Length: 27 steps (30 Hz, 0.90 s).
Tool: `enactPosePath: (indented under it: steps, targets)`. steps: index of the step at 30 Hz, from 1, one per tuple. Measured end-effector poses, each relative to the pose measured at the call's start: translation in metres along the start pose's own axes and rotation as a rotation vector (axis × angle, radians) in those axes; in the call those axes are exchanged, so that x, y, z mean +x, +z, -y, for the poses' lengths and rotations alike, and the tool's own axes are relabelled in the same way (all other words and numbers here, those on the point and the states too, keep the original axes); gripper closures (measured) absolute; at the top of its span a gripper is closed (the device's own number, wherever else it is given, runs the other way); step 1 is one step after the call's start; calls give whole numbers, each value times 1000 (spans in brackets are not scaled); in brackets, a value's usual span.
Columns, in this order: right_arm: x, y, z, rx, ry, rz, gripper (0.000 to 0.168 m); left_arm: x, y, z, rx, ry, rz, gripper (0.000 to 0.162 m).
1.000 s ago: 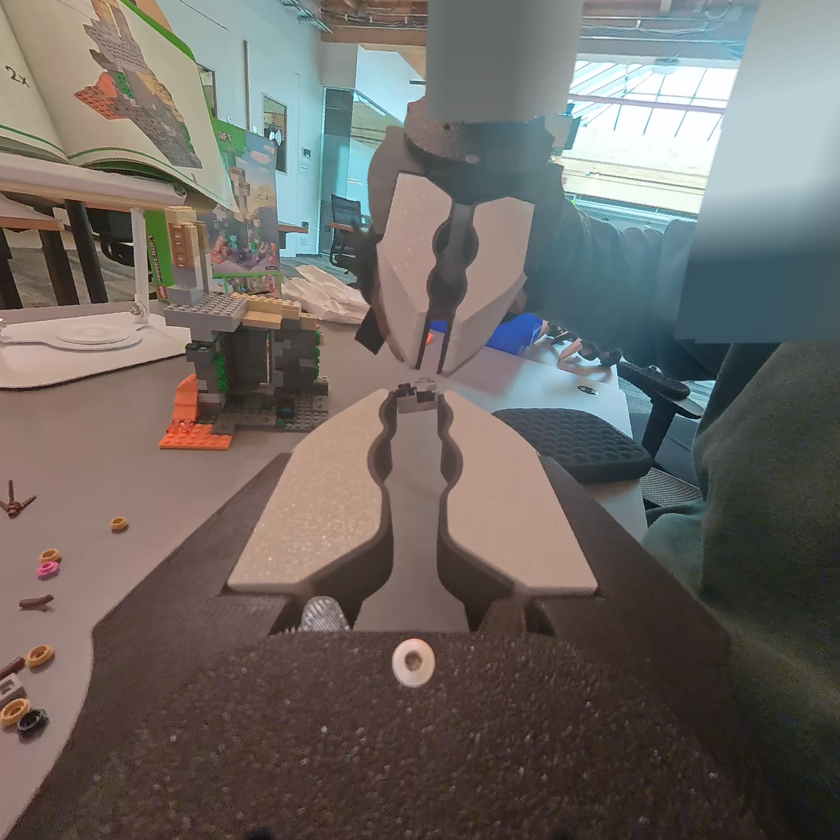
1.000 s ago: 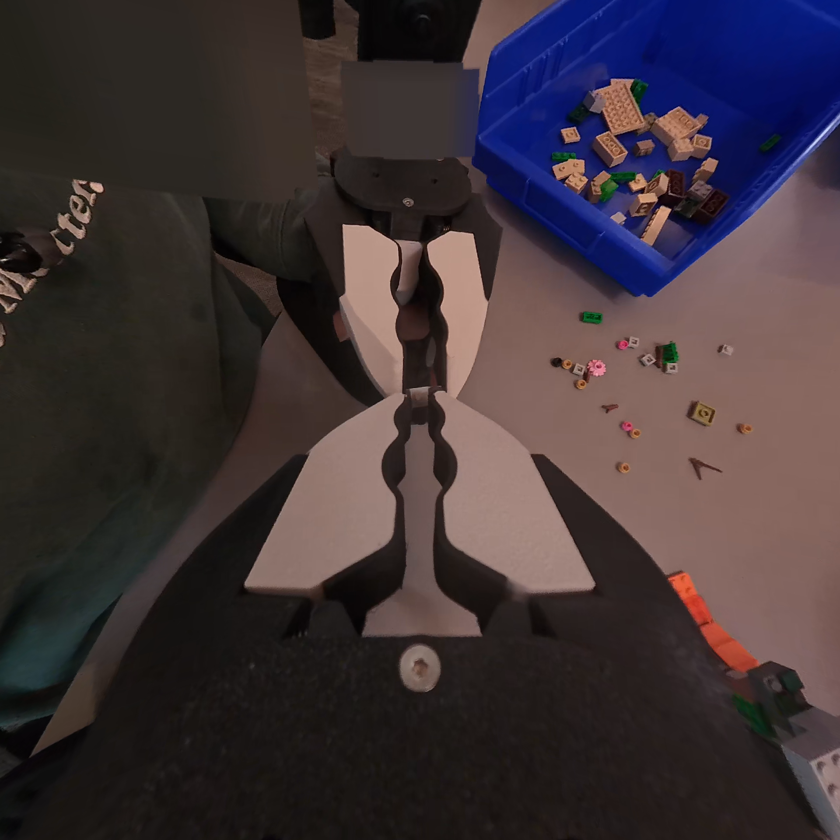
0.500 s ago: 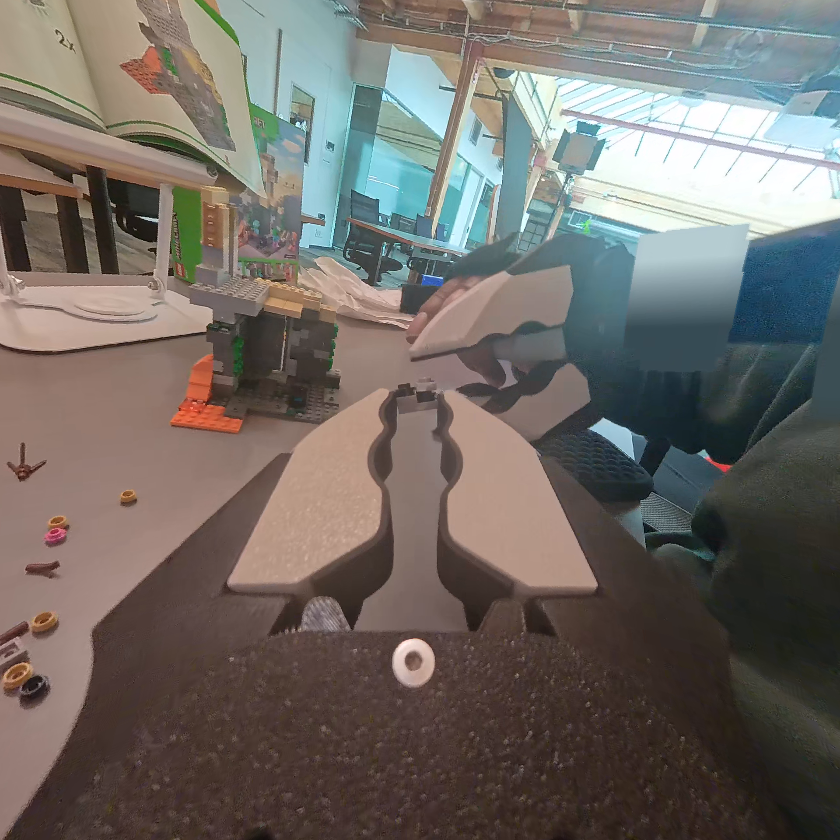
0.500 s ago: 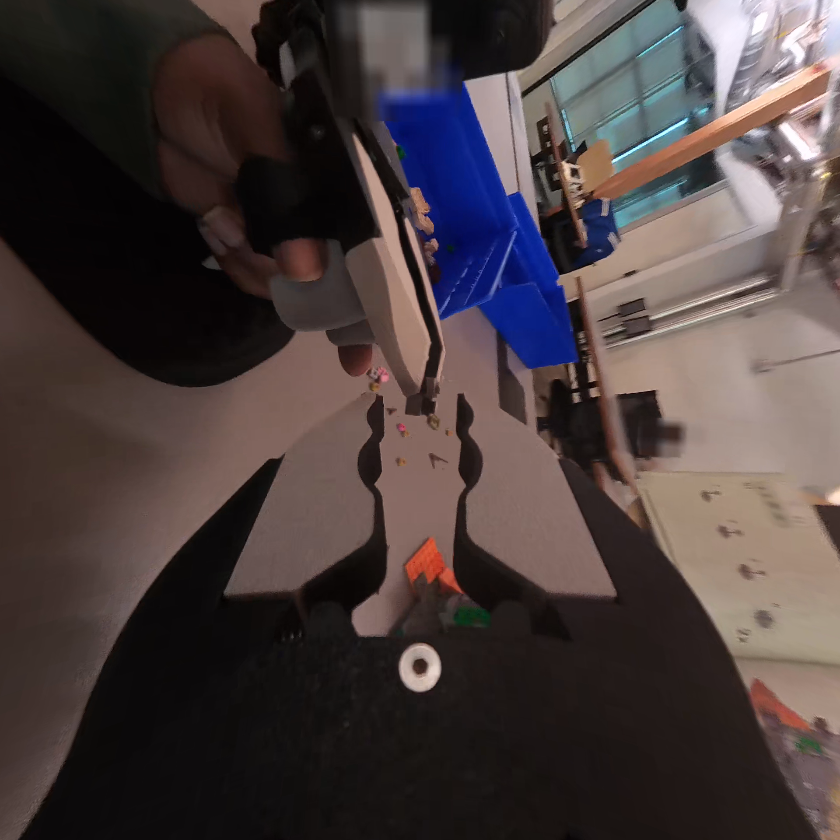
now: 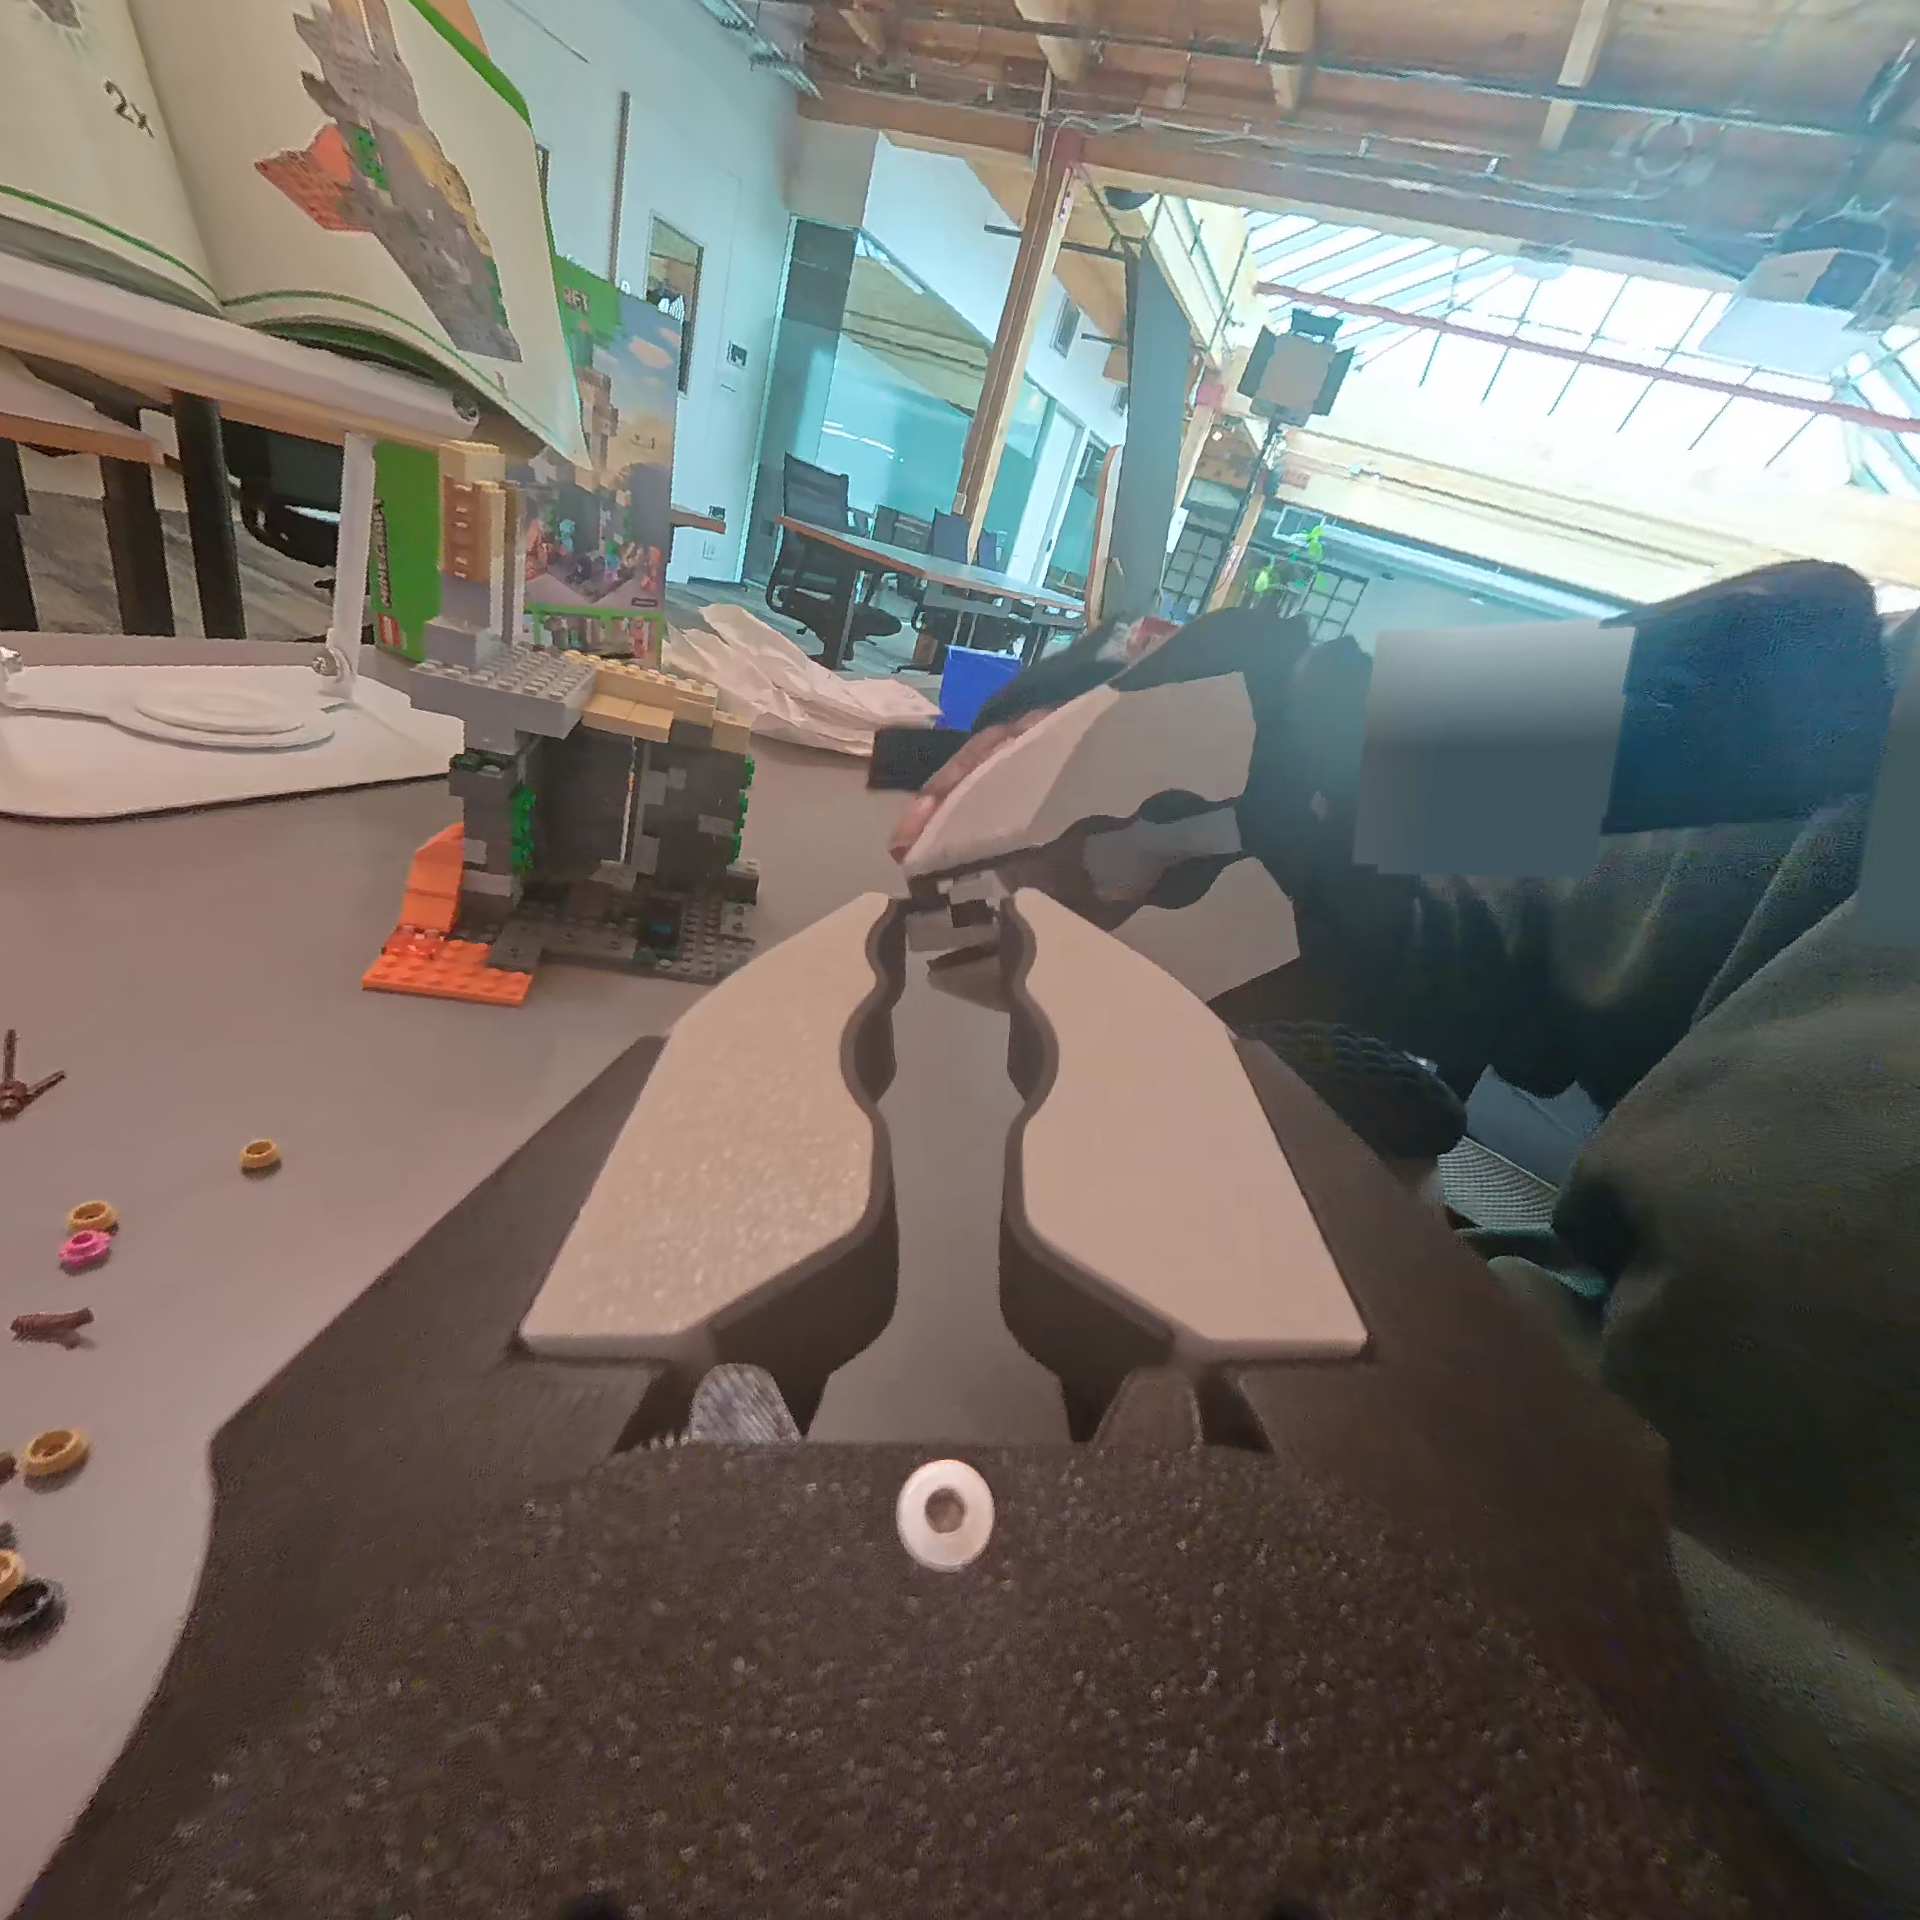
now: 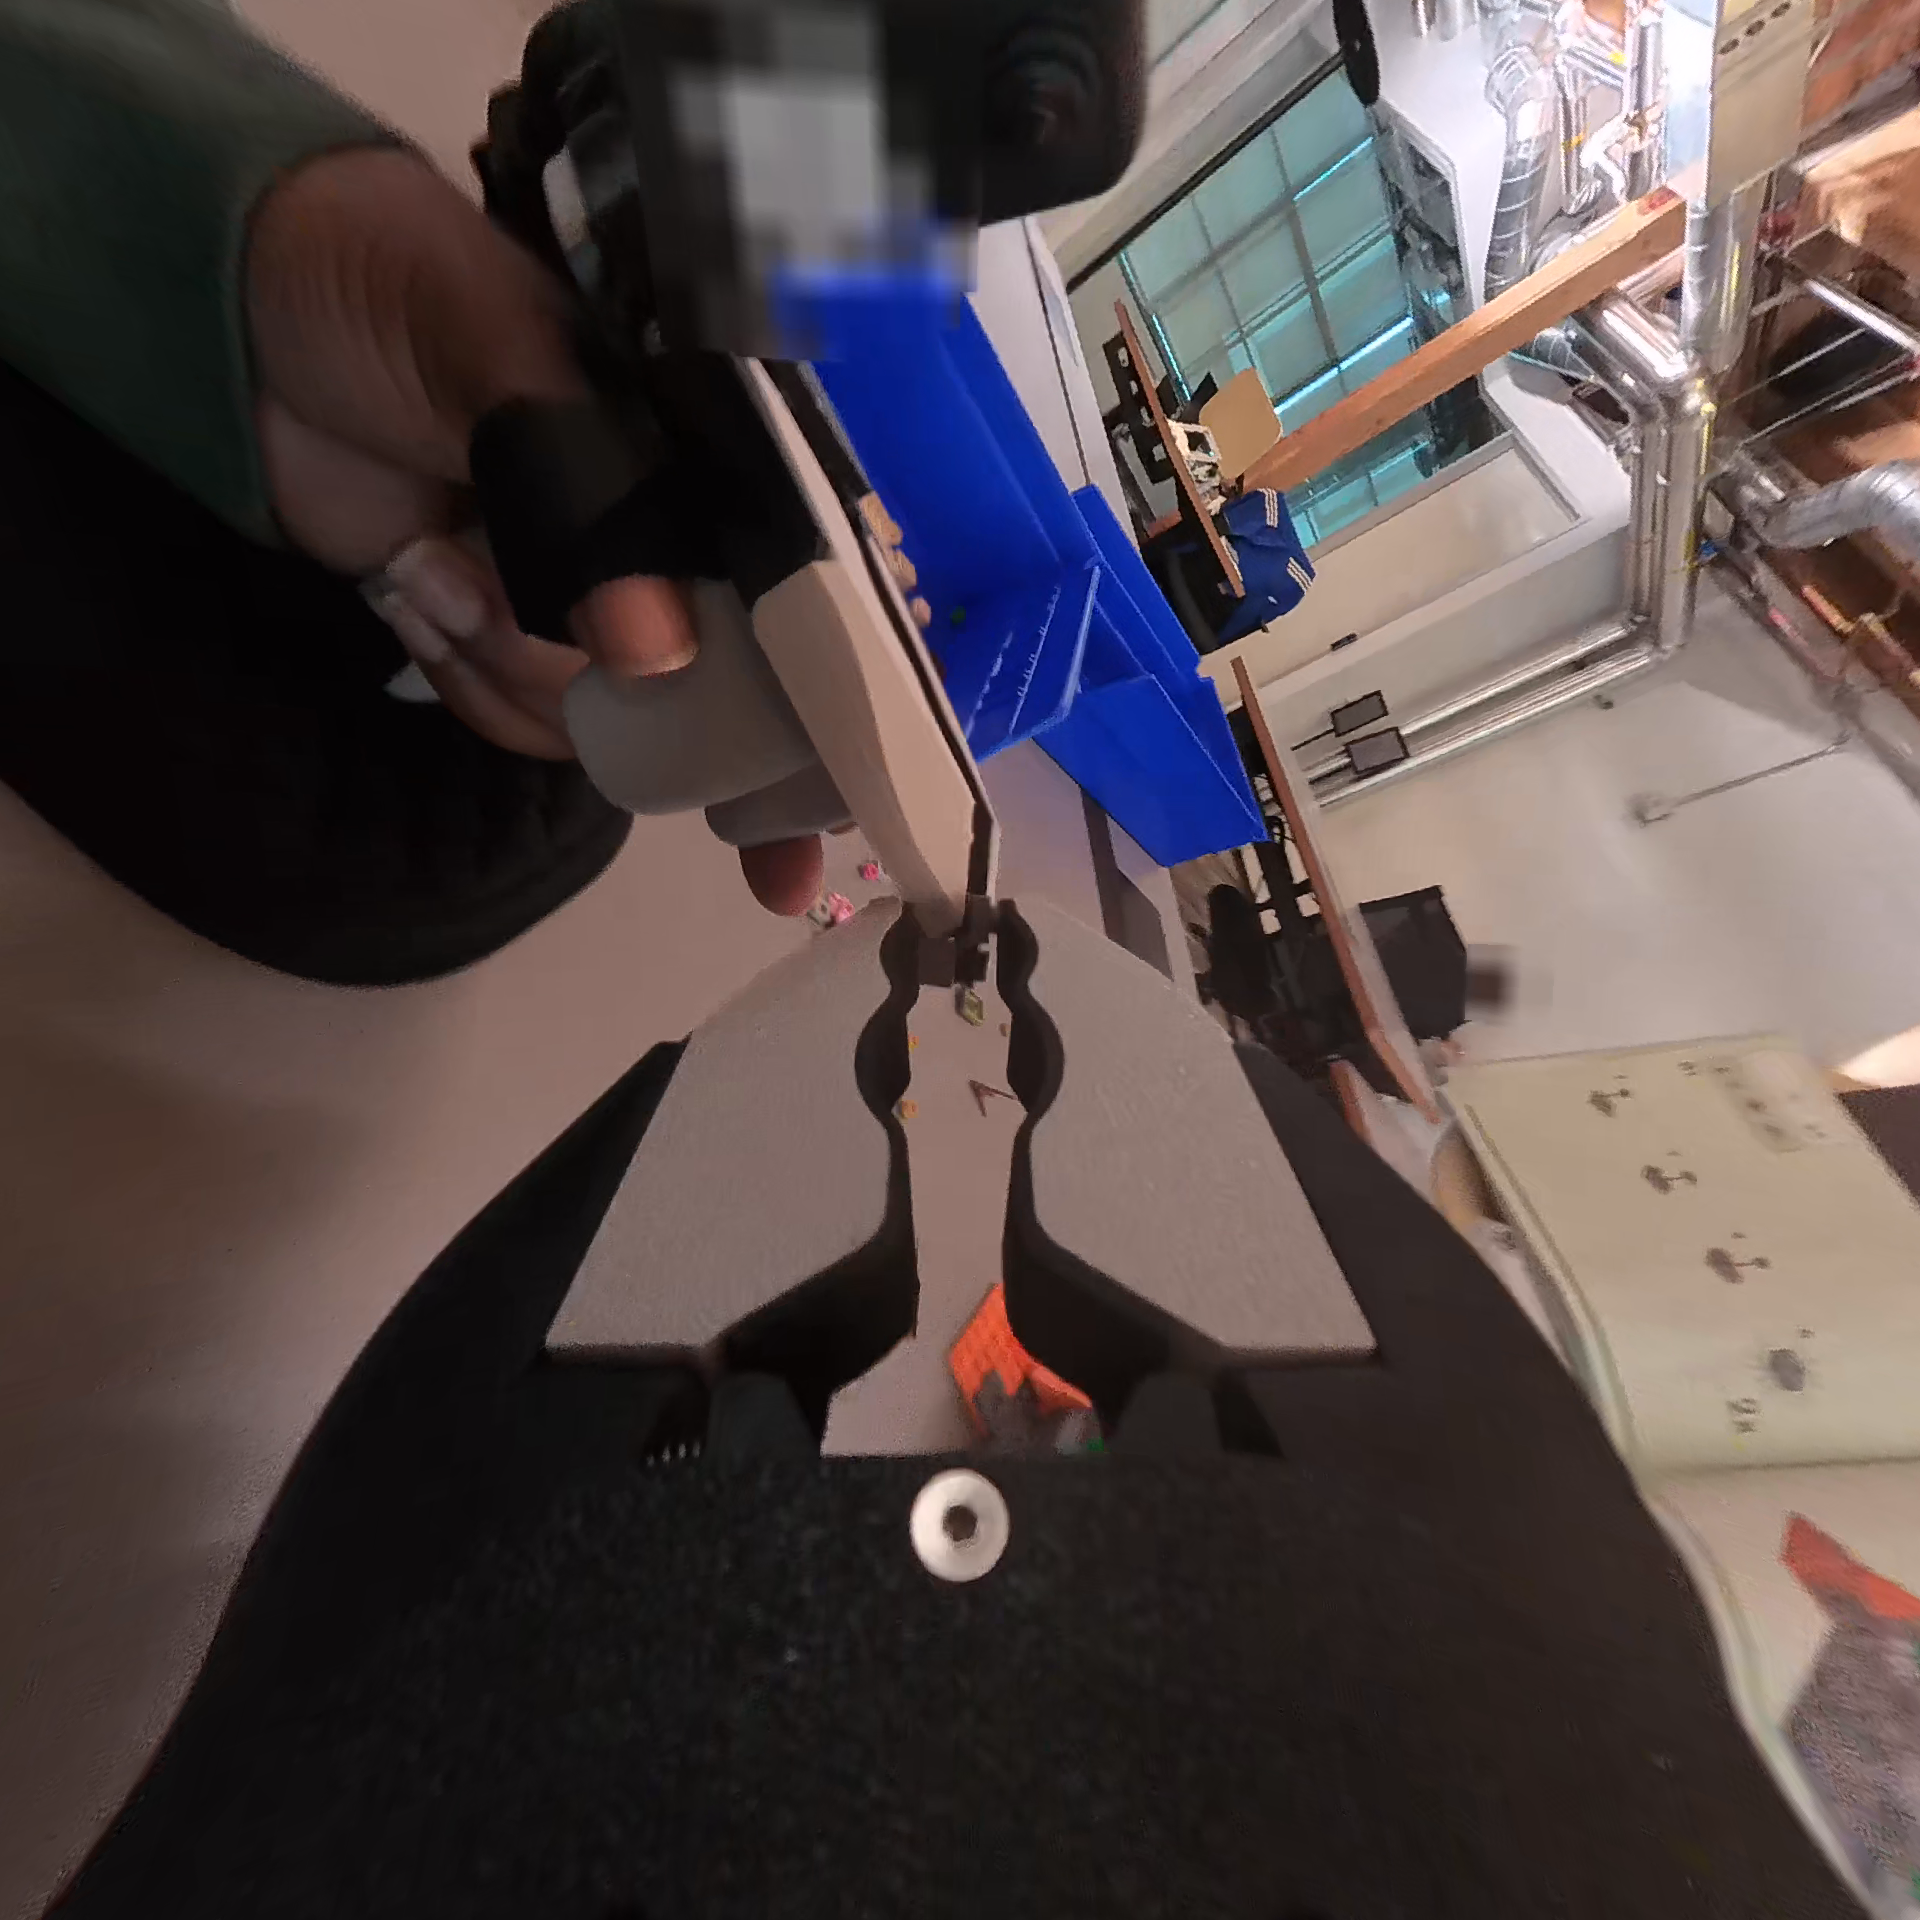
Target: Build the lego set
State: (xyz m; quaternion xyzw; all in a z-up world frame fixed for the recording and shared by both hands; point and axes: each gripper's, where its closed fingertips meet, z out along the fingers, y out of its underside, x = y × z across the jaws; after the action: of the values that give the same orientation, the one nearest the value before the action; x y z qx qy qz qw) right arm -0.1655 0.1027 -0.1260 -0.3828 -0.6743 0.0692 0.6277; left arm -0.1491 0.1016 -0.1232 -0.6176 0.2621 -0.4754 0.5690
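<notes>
— Since both tools meet in the air, what do you have in each?

— My left gripper (image 5: 951,920) is pinched on a small grey brick assembly (image 5: 948,914), lifted clear of the grey table (image 5: 260,956) so the other tool can reach it. My right gripper (image 6: 951,940) comes at it side-on, rolled over, with its tips closed around the same little piece; whether it carries a brick of its own I cannot tell.

— Where is that against the half-built lego ruin (image 5: 582,821)?

— Right of the ruin and nearer to me, well apart from it. I judge I'm joining parts in the air because they are too small to press together on the model.

— And the spare parts?

— Round tan and pink studs (image 5: 88,1231) lie left of the ruin, nearer to me. The instruction booklet (image 5: 312,177) stands propped above and behind it. The blue bin (image 6: 997,520) shows only past my right tool.
</notes>
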Motion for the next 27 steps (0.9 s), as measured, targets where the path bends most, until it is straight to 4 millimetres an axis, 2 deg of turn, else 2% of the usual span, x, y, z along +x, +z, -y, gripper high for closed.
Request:
enactPosePath:
  steps: [4, 8, 11, 21, 27]
  targets:
    - [1, -4, 9, 83, 225, 58, 156, 8, -3, 10, 61, 46, -31, 143]
    - [10, -10, 11, 157, 448, 98, 157, 12, -7, 16, 94, 76, -58, 144]
    - [14, -17, 12, 206, 558, 140, 157, 12, -5, 13, 76, 85, -55, 146]
    - [3, -29, 24, 354, 751, 347, 157, 30, -2, 7, 50, 167, -132, 145]
    - [1, -31, 28, 402, 747, 366, 157, 38, -3, 6, 45, 140, -199, 152]
